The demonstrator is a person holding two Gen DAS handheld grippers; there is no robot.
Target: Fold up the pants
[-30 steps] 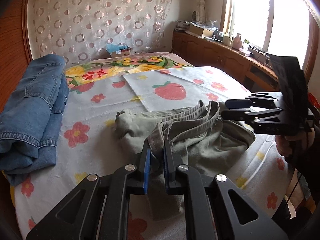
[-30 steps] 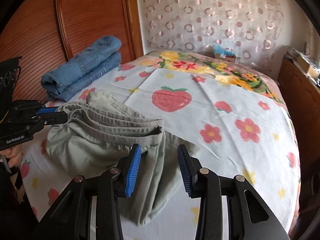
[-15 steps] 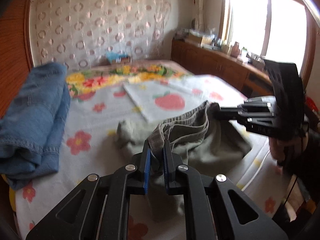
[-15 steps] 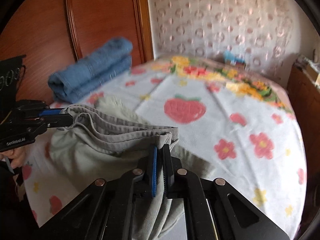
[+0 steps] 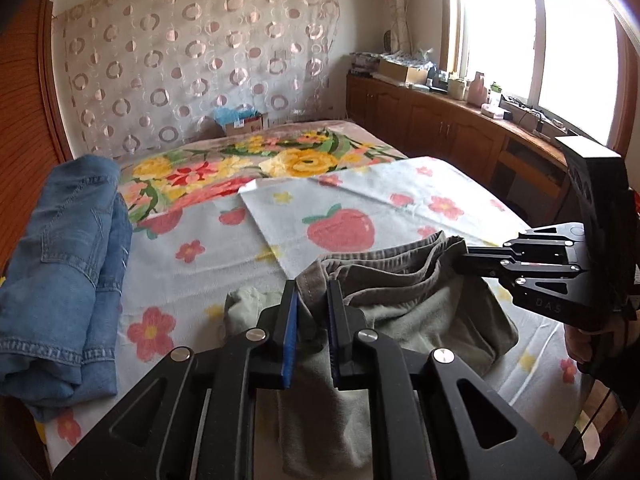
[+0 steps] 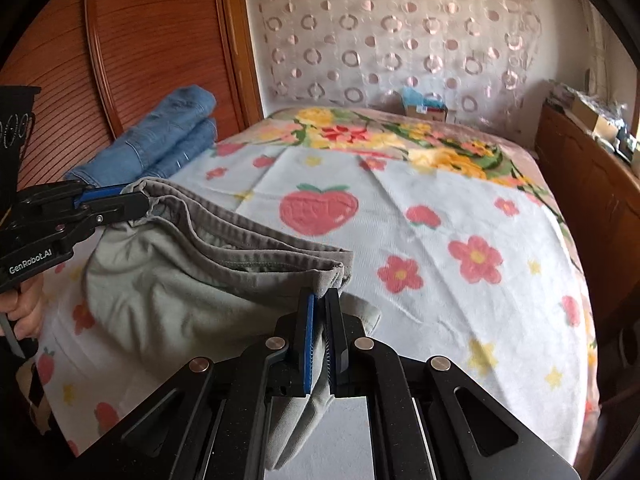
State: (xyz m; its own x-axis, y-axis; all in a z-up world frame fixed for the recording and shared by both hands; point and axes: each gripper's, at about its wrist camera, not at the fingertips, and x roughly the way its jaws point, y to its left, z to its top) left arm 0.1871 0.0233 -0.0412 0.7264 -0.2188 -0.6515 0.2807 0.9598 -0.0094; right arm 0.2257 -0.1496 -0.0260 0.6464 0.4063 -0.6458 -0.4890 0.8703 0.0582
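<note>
Grey-green pants point(image 5: 420, 316) bunched on the bed point(image 5: 224, 264), at its near edge, waistband lifted and stretched between the two grippers, rest of the fabric sagging onto the sheet and hanging over the near edge. Left gripper point(image 5: 313, 300) has one waistband end between its blue pads; jaws are opening slightly, cloth still between them and touching the pads. Right gripper point(image 6: 320, 316) clenched tight on the other waistband end, cloth pinched flat. A hand point(image 6: 24, 312) shows under the left gripper in the right wrist view. Folded blue jeans point(image 5: 60, 272) lie along the bed's left edge, against the wooden headboard point(image 6: 152, 40), apart from the pants. Strawberry-print cloth point(image 5: 344, 216) lies flat mid-bed, just beyond the waistband. Floral blanket point(image 5: 256, 164) at the far end.
</note>
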